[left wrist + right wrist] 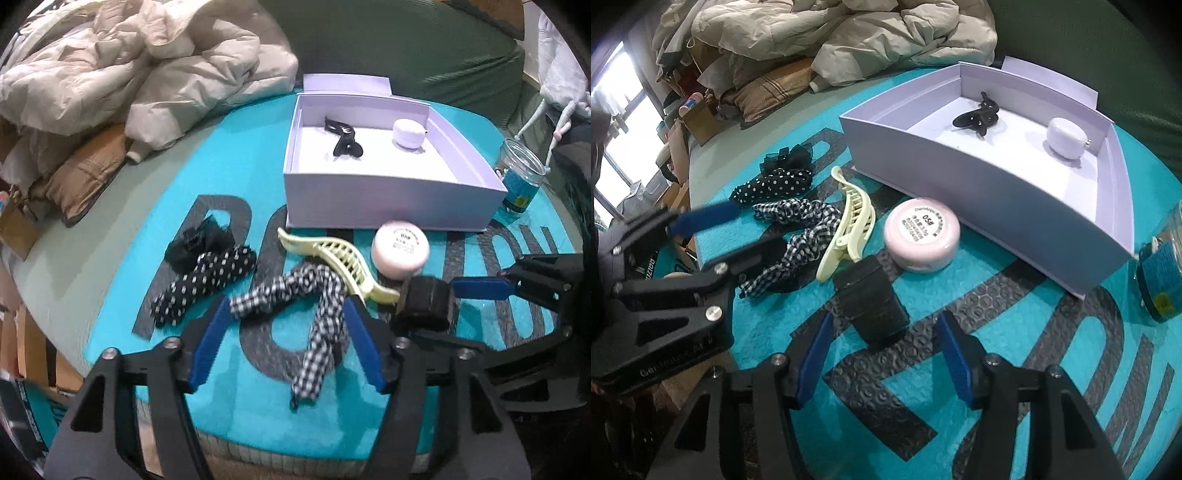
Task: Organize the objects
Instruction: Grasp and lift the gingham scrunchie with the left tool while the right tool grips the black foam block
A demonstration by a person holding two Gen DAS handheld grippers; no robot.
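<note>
Pink round tin (922,234) labelled "05#", teal mat (1052,369) with grey lettering

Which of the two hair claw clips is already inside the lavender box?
The black plastic claw clip lies inside the lavender cardboard box; the pale yellow plastic one lies outside on the teal mat.

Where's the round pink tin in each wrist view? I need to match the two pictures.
Left wrist: pink tin right of centre, below the box's front wall.
Right wrist: pink tin at centre, left of the box's near wall.
Shared landmark: lavender box.
</note>
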